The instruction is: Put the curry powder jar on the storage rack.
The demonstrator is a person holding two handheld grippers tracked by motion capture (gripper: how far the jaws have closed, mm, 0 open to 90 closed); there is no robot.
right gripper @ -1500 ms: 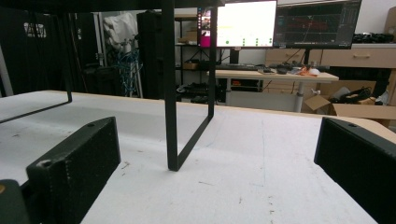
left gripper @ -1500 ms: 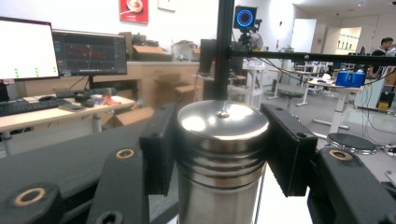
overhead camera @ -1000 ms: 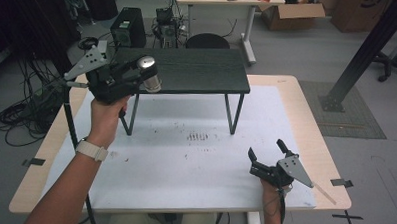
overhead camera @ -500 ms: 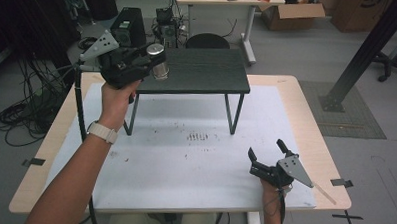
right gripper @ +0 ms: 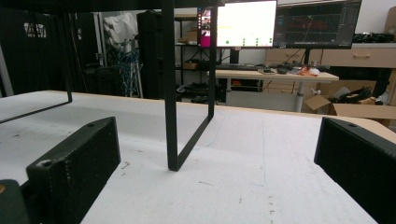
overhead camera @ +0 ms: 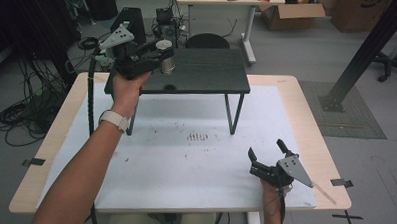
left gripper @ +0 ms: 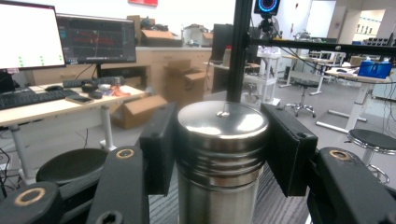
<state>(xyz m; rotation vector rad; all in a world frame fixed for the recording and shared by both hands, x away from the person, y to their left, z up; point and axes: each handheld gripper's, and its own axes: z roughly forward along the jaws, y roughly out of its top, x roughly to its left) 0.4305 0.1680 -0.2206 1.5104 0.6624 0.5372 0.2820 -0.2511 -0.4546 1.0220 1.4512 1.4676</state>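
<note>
Steel canister (left gripper: 219, 158), a shiny upright cylinder with a flat lid and ridged bands below its rim, sits clamped between the two black pads of the left tongs (overhead camera: 161, 58), held over the left part of the black raised shelf (overhead camera: 213, 75). Well apart, the right tongs (overhead camera: 265, 157) rest low on the white bench (overhead camera: 184, 166), jaws spread wide with nothing between them.
</note>
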